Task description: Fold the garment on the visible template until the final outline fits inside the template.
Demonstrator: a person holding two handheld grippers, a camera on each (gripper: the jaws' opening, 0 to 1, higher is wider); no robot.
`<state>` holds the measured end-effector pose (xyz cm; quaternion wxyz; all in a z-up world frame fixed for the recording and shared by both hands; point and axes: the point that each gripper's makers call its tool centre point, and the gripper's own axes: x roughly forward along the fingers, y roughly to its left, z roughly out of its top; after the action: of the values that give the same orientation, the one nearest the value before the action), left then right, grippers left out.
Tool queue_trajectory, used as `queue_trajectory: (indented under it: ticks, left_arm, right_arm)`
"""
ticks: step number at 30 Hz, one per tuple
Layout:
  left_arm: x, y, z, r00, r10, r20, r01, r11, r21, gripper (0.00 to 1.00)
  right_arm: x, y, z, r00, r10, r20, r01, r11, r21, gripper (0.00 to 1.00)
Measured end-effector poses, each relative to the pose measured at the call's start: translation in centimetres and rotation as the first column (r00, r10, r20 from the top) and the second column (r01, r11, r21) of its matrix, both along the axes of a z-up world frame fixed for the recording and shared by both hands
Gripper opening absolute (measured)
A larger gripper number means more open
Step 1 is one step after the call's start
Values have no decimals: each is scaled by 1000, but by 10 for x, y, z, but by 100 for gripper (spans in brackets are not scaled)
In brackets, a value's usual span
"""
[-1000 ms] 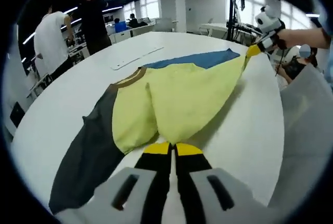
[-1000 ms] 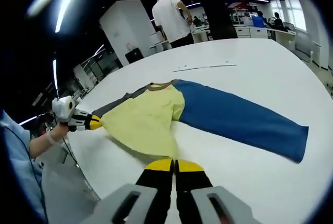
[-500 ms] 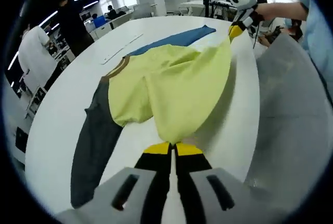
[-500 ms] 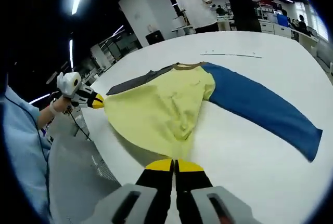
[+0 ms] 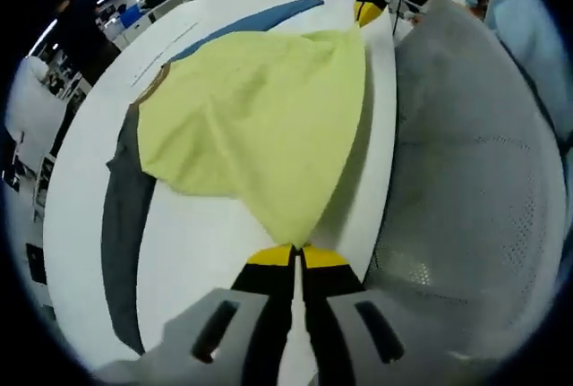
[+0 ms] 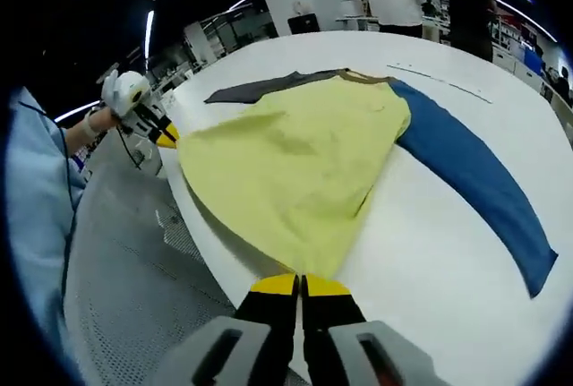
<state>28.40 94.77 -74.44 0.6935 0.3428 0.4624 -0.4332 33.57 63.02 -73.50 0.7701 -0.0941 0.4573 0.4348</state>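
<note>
Yellow shirt hem (image 5: pixel 295 225), centre frame, is clamped by both the left gripper (image 5: pixel 296 256) and right gripper (image 6: pixel 300 283); keep that edge taut and level while folding.

No readable text, no labels, brands, numbers or signs (fisheye softness blurs fine detail)

Shirt (image 6: pixel 295 171): pale yellow body, blue sleeve (image 6: pixel 479 193), dark grey sleeve (image 5: pixel 121 225), brown collar (image 5: pixel 152 86). White table (image 6: pixel 430 278). Yellow-tipped black jaws.
</note>
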Motion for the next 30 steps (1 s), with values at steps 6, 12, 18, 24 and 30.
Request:
queue_trajectory:
  ticks: [6, 12, 18, 24, 30]
  left_arm:
    - [-17, -7, -17, 998, -34, -53, 36, 999, 40, 0]
    - [-20, -5, -25, 996, -19, -84, 23, 998, 55, 0]
    - [-22, -2, -26, 996, -5, -94, 11, 998, 66, 0]
    - [-25, 7, -32, 994, -3, -111, 14, 994, 105, 0]
    - [-29, 14, -34, 992, 23, -127, -8, 993, 118, 0]
  right_arm:
    - [0, -10, -12, 1000, 29, 4, -29, 997, -73, 0]
    - [-3, -17, -20, 999, 35, -5, -36, 995, -97, 0]
    - [-6, -17, -28, 998, 54, -15, -55, 990, -127, 0]
    - [-16, -6, -28, 994, 108, -31, -110, 988, -109, 0]
    - [-25, -6, -38, 990, 123, -65, -130, 985, -113, 0]
